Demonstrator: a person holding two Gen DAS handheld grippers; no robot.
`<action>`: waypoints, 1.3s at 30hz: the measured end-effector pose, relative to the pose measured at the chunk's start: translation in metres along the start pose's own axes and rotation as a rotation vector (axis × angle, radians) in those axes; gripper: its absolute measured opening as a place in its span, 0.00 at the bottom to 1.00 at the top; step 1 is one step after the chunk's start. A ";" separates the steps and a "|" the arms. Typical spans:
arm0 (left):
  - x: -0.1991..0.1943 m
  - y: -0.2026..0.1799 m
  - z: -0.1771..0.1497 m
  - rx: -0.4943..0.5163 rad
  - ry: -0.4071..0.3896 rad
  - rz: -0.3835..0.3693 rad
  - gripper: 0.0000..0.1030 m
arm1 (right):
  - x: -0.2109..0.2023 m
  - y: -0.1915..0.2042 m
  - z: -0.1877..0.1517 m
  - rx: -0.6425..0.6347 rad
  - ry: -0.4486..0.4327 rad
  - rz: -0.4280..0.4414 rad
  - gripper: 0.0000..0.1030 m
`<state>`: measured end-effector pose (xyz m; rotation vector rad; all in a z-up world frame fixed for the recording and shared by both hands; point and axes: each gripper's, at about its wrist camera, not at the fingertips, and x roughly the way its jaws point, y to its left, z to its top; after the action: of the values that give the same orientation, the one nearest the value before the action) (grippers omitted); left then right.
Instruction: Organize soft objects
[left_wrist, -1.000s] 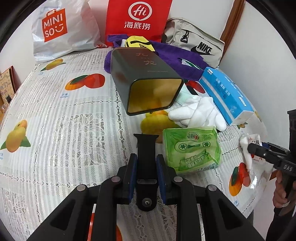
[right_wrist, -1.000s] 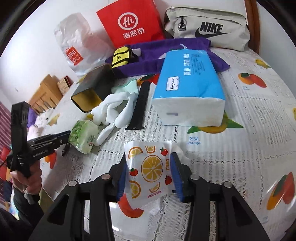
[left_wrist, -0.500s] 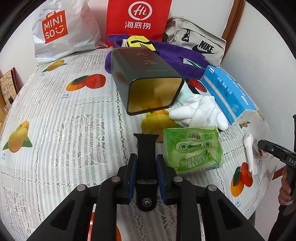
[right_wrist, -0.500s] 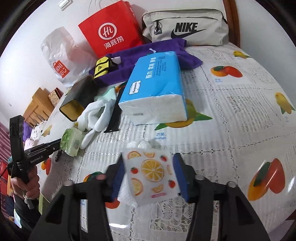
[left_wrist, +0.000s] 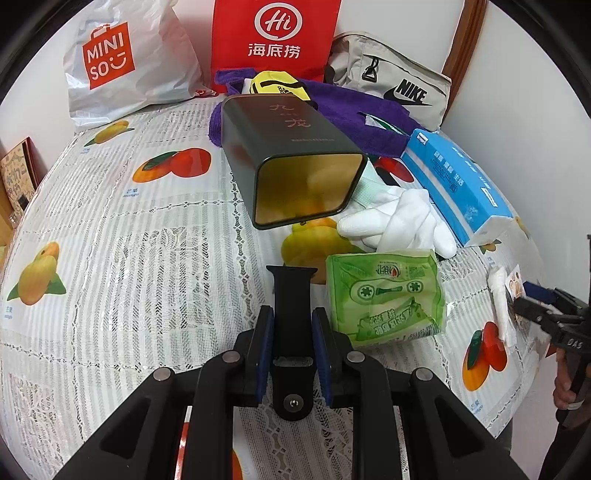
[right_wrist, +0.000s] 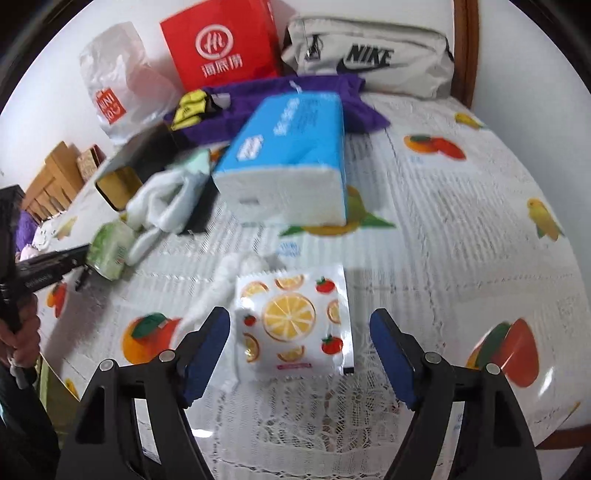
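**Right tool letting go of fruit-print pack; left tool clamped on black strap**

Left tool (left_wrist: 291, 343): blue pads nearly together, pressing both sides of a black strap (left_wrist: 292, 295). The strap's free end lies forward on the tabletop (left_wrist: 110, 229), which wears a lace-and-fruit cloth.

Right tool (right_wrist: 299, 347): jaws opening, pads clear of the fruit-print tissue pack (right_wrist: 293, 321). The pack lies flat on the cloth between them, touched by neither pad. A loose white tissue (right_wrist: 229, 280) spills from its far left corner.

Just right of the strap sits a green tissue pack (left_wrist: 384, 295). Behind that, white gloves (left_wrist: 399, 221) in a heap, touching the mouth of a dark tin (left_wrist: 291, 158) that lies on its side, open end facing the left camera. A blue tissue box (right_wrist: 288, 147) lies beyond the fruit-print pack, near the gloves.

Along the back edge: a purple cloth (left_wrist: 369, 118), a yellow-black item (left_wrist: 279, 85) on it, a red paper bag (left_wrist: 275, 40), a white plastic bag (left_wrist: 122, 62), a grey pouch (left_wrist: 391, 88).

Right-wrist picture is motion-blurred; small print unreadable.
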<state>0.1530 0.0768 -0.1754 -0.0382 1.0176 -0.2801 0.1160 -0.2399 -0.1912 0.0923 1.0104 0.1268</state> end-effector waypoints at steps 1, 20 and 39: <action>0.000 0.000 0.000 0.001 0.000 -0.001 0.20 | 0.003 0.000 -0.001 -0.004 0.003 -0.005 0.75; -0.003 0.002 0.001 -0.013 0.007 -0.018 0.20 | 0.000 -0.003 0.004 -0.068 -0.007 -0.043 0.05; -0.021 0.006 0.002 -0.051 0.007 0.014 0.19 | -0.030 0.005 0.019 -0.081 -0.073 0.035 0.04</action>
<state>0.1457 0.0872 -0.1575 -0.0759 1.0311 -0.2419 0.1161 -0.2396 -0.1556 0.0408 0.9304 0.1951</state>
